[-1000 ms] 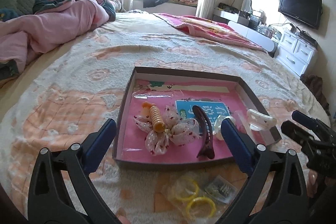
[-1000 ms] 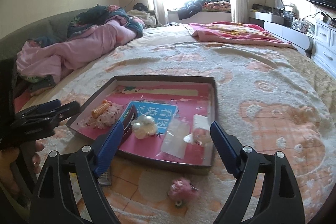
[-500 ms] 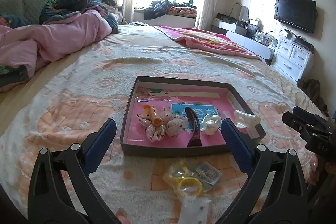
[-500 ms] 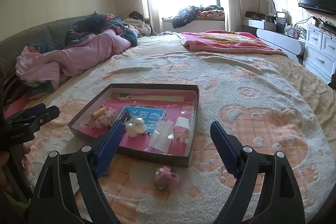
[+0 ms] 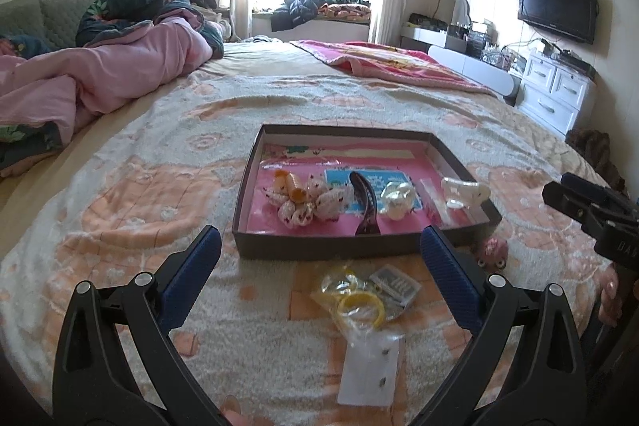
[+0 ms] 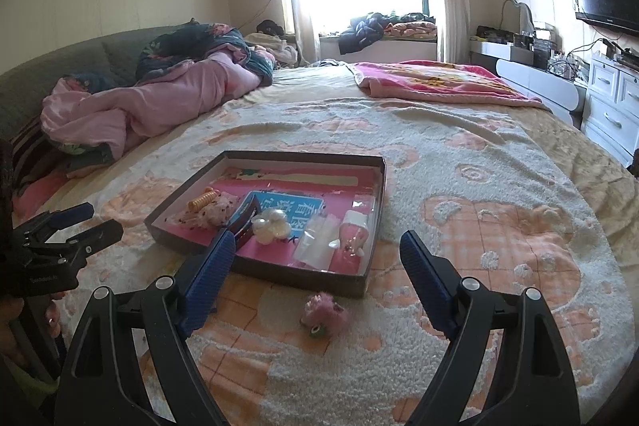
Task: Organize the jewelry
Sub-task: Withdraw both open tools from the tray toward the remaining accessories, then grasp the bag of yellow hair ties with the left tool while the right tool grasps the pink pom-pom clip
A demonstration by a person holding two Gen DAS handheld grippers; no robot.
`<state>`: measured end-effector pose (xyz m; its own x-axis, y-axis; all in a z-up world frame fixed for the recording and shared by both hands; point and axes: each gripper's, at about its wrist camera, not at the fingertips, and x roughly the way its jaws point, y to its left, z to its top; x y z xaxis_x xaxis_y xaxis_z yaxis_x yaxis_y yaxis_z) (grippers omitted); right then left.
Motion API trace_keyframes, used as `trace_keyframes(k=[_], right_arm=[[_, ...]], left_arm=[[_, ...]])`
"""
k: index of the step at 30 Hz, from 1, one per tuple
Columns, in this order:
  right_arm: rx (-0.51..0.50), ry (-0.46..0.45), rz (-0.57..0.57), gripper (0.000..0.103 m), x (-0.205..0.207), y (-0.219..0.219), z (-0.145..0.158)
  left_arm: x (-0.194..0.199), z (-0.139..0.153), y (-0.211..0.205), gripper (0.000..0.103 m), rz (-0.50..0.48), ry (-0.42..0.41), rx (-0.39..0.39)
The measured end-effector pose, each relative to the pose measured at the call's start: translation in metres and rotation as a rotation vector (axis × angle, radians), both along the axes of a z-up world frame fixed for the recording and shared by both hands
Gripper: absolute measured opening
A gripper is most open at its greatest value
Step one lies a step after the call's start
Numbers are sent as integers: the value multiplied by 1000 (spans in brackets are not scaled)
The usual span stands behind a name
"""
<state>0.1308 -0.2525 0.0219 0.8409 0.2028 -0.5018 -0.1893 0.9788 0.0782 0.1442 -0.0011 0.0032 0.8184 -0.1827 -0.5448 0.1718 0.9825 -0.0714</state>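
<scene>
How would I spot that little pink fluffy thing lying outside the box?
Find the shallow dark box with the pink floor on the bedspread. Just outside its near wall, by the right-hand corner, lies the pink fluffy hair ornament. It lies bare and alone on the bedspread, whereas the other loose pieces outside the box are in clear plastic bags.

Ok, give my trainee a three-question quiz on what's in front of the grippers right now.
1. True or false: the left gripper holds an item.
2. Where is the dark hair clip: A) inside the tray, B) on the blanket?
3. Which loose item lies nearest the right gripper?

Key: 1 false, both grippers are open and empty. 2 A. 3 the pink fuzzy hair tie, on the blanket just outside the tray.
</scene>
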Motion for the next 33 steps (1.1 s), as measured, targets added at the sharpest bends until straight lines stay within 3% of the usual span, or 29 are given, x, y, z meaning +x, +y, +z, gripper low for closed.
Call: trace_keyframes(k=[9,17,33], right_arm=[[-20,27,34,82,-11,9,-12],[-53,78,79,82,-18,26,-34],[-69,148,46,82,-5,24,-65]], left_arm=[[-5,-13,-3,91,-13,42,36],[5,-39,-7,91,-44,136,55],[29,-73,-14,80,-97,269,-4]])
